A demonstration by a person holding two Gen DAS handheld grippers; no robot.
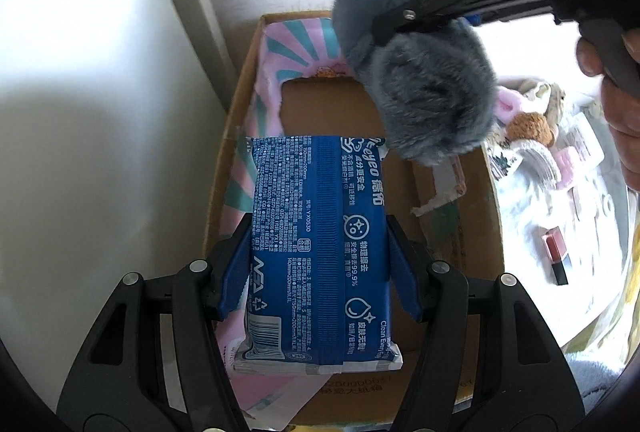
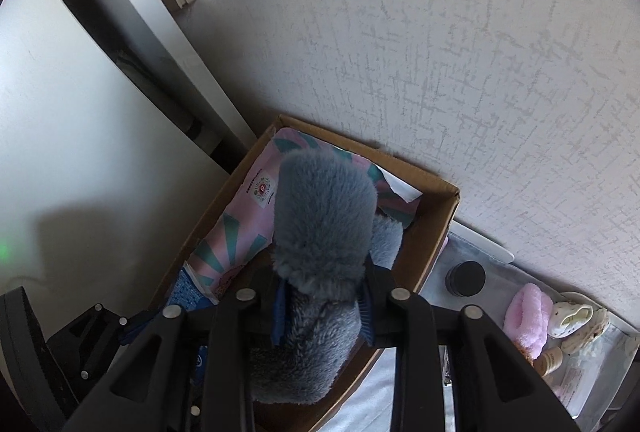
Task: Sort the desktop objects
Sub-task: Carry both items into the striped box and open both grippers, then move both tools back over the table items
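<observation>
Left gripper (image 1: 320, 268) clamps wipes pack (image 1: 318, 252), long axis along fingers, over box (image 1: 472, 232); right gripper (image 2: 324, 312) grips plush (image 2: 324, 232).

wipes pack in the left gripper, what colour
Blue with white print, on the wipes pack; clearest in the left wrist view.
</observation>
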